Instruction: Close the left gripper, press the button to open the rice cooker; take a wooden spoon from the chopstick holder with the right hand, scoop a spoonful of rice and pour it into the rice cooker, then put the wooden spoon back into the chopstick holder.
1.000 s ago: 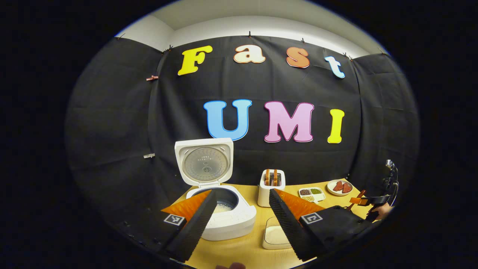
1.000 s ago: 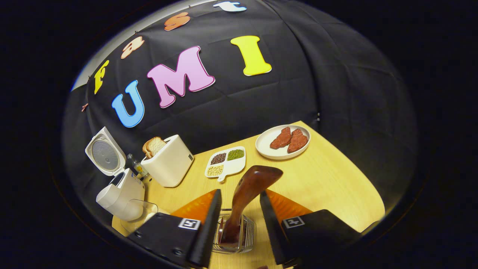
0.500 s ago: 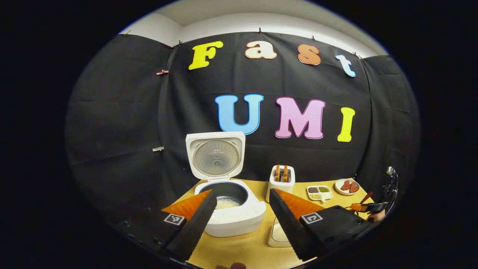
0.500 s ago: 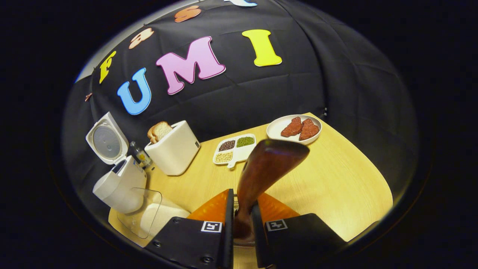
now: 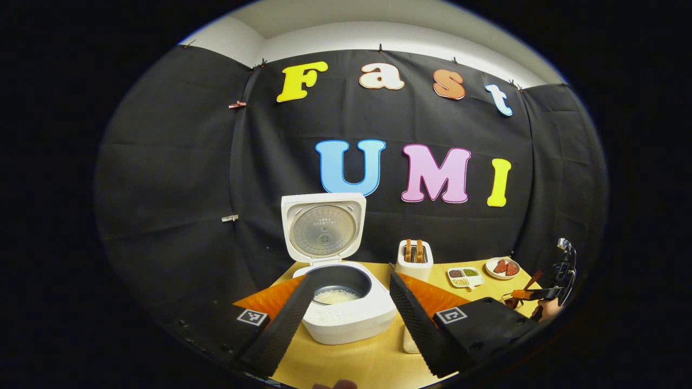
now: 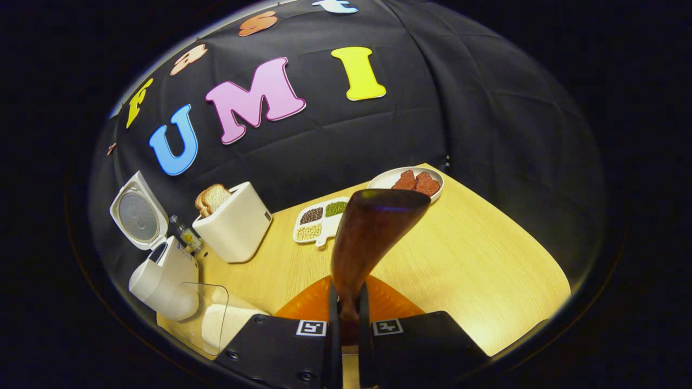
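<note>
My right gripper (image 6: 346,324) is clamped on the handle of the wooden spoon (image 6: 367,237), its bowl up and fwd over the table (image 6: 486,259) — I judge the step is taking it out of the chopstick holder. My left gripper (image 5: 351,308) stands apart, holding nothing, before the rice cooker (image 5: 346,302), lid already up. Next move — carry the spoon to the clear rice container (image 6: 216,319) beside the cooker, w/o tilting it in the grip.

Dim booth, strong fisheye distortion

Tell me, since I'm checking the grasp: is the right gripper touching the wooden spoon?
Touching. The right gripper view shows the right gripper with both fingers pressed against the wooden spoon handle, no gap.
</note>
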Tool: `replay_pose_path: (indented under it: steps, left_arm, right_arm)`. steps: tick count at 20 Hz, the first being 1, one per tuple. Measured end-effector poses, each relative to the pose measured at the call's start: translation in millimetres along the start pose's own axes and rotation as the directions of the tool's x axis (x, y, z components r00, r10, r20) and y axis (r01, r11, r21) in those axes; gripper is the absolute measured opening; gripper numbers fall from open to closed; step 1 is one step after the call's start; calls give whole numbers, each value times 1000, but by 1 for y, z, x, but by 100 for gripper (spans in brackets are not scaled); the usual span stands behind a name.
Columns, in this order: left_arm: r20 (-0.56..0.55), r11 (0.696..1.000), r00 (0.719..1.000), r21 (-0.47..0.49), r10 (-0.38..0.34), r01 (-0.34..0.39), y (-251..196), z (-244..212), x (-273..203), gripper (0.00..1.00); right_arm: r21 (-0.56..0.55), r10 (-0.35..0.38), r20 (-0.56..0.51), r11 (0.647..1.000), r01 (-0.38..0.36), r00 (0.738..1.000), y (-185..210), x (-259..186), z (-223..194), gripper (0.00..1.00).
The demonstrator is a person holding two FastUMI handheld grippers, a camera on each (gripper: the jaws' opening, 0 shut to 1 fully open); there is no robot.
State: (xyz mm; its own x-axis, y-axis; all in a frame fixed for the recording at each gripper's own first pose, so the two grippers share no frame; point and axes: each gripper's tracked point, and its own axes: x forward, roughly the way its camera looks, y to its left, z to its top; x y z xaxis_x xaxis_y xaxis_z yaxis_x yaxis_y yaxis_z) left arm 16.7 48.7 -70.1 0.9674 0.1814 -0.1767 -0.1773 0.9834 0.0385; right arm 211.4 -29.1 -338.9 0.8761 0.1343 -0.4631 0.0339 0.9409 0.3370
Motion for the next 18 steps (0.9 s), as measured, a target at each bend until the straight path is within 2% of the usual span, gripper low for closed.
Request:
replay_pose_path:
  steps: [5,6,7,8,11,15,18]
  left_arm:
    - [13,1000,1000,4,-22,22,14,0,-7,97]
    - [17,999,999,-2,-33,33,15,1,-7,97]
    - [23,999,999,-11,-43,43,16,1,-7,97]
    - [26,998,998,-22,-53,54,17,1,-7,97]
    - [30,997,997,-50,-64,66,26,-2,-7,97]
    - [32,995,998,-83,-60,63,43,-6,-8,98]
    - [22,993,998,-99,-60,62,54,-11,-7,95]
  right_arm:
    - [1,0,96,1000,0,995,11,-29,56,16]
    - [0,12,109,1000,-12,994,18,-37,65,16]
    - [-2,24,123,1000,-24,992,27,-47,76,12]
    - [-9,35,140,999,-34,989,35,-56,86,16]
    - [-36,88,174,996,-83,981,74,-83,105,16]
    - [-97,188,161,980,-174,969,139,-103,102,16]
    - [-200,249,105,954,-225,963,187,-103,78,16]
